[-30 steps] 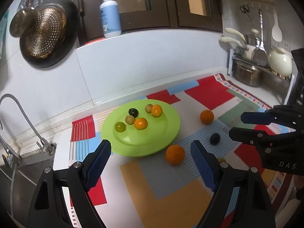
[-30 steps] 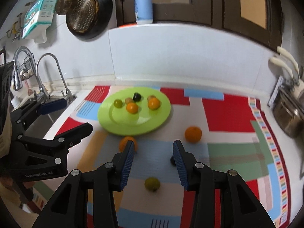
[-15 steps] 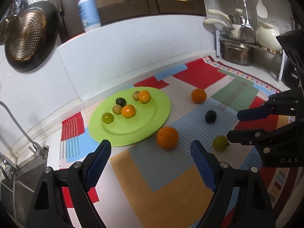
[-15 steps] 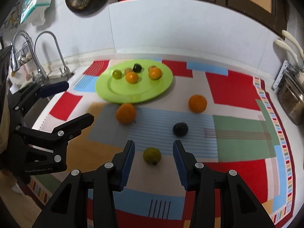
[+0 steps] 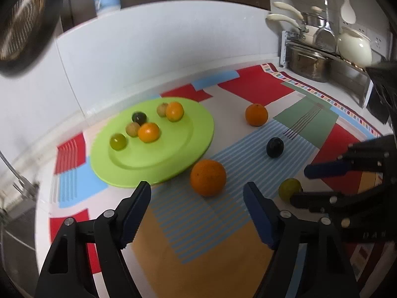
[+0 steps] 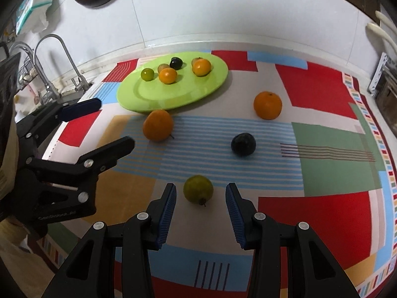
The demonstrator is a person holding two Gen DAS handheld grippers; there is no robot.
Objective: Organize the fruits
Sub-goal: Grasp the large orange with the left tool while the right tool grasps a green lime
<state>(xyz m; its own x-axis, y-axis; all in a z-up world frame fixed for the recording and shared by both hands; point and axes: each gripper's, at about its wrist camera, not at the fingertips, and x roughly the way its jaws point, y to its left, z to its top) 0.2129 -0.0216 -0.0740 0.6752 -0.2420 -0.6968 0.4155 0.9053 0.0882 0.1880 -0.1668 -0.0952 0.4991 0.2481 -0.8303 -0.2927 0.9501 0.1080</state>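
Note:
A green plate (image 5: 173,156) (image 6: 183,94) holds several small fruits on a patchwork mat. Off the plate lie a near orange (image 5: 208,177) (image 6: 157,125), a far orange (image 5: 256,114) (image 6: 267,105), a dark plum (image 5: 275,147) (image 6: 243,144) and a green fruit (image 5: 289,188) (image 6: 198,188). My left gripper (image 5: 197,203) (image 6: 99,124) is open, just short of the near orange. My right gripper (image 6: 201,198) (image 5: 307,181) is open, its jaws on either side of the green fruit without touching it.
A sink with tap (image 6: 49,57) lies at the left of the counter. A rack with pots and a white kettle (image 5: 352,47) stands at the right. A white tiled wall (image 6: 223,7) backs the counter.
Both grippers moved forward and down toward the mat. The near orange came close to the left jaws, and the green fruit came between the right jaws.

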